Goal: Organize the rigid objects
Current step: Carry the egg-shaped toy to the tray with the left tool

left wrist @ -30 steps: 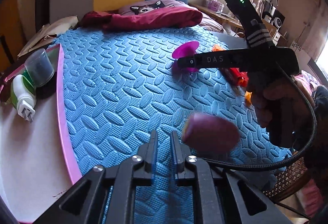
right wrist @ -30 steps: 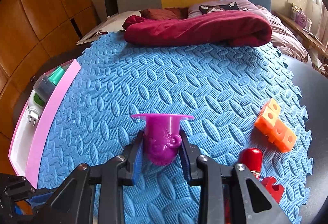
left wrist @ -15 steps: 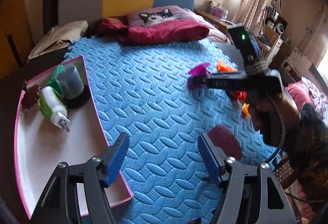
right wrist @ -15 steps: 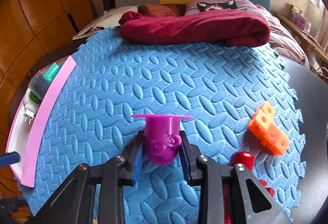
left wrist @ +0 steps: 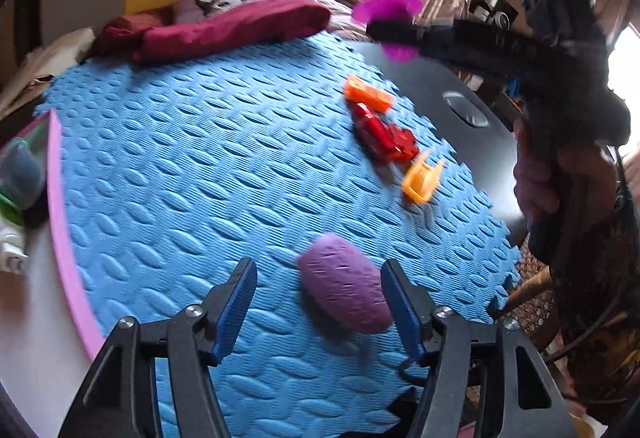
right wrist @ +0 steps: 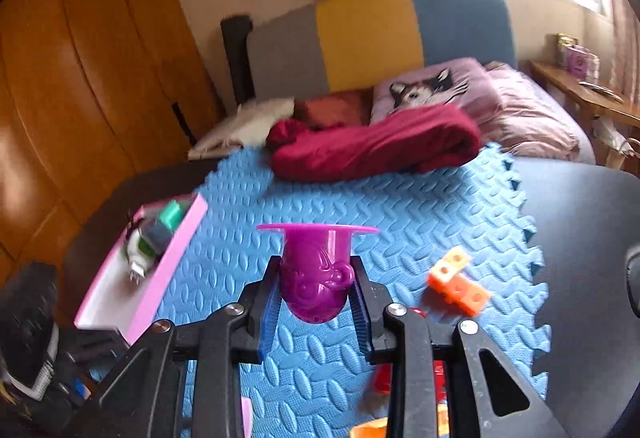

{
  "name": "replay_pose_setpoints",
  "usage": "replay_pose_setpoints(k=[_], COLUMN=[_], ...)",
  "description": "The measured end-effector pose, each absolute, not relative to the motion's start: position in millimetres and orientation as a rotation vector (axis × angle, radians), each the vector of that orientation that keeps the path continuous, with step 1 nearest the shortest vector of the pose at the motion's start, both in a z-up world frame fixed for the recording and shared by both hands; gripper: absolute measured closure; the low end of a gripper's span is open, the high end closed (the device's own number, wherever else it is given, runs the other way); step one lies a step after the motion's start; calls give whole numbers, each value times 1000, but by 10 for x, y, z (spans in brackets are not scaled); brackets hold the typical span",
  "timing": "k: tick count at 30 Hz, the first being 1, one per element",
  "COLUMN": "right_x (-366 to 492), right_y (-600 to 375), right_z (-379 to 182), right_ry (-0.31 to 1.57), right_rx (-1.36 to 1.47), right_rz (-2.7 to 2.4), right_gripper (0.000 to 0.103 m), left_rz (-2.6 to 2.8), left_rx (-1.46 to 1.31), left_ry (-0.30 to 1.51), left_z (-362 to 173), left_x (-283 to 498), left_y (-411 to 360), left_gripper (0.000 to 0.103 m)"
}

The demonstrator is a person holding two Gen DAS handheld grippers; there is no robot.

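My left gripper (left wrist: 318, 302) is open just above the blue foam mat (left wrist: 200, 165). A purple oval object (left wrist: 344, 294) lies on the mat between its fingers, nearer the right one. My right gripper (right wrist: 316, 302) is shut on a magenta flanged cup (right wrist: 316, 274) and holds it well above the mat; it also shows in the left wrist view (left wrist: 394, 7). An orange block (right wrist: 458, 282), a red toy (left wrist: 384, 135) and a yellow piece (left wrist: 422, 177) lie on the mat's right side.
A pink-rimmed white tray (right wrist: 140, 278) at the mat's left edge holds a plug-in device (right wrist: 138, 258), a grey cup and a green piece. A dark red blanket (right wrist: 376, 149) lies at the mat's far end. The black tabletop (right wrist: 580, 238) is bare to the right of the mat.
My left gripper opened, then swung right and down around the purple oval object. My right gripper lifted the magenta cup high off the mat.
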State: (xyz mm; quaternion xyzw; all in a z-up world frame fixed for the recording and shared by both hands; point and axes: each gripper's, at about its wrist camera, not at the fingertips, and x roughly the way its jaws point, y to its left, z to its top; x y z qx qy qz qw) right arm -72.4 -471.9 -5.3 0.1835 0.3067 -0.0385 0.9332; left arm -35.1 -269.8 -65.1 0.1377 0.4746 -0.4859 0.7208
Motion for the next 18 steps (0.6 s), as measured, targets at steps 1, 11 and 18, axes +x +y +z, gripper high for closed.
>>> replay_pose_setpoints(k=[1, 11, 18], right_x=[-779, -889, -839], right_y=[-4773, -4928, -4868], right_z=[-40, -61, -121], right_ry=[609, 545, 578], right_rx=[390, 454, 427], right_rz=[-97, -122, -109], right_gripper=[72, 72, 72], left_rz=[-1076, -995, -954], left_rx=[306, 347, 390], left_ry=[1059, 1137, 1061], left_z=[-668, -893, -909], left_x=[-399, -482, -564], left_y=[-2735, -3003, -3032], left_gripper=[36, 33, 59])
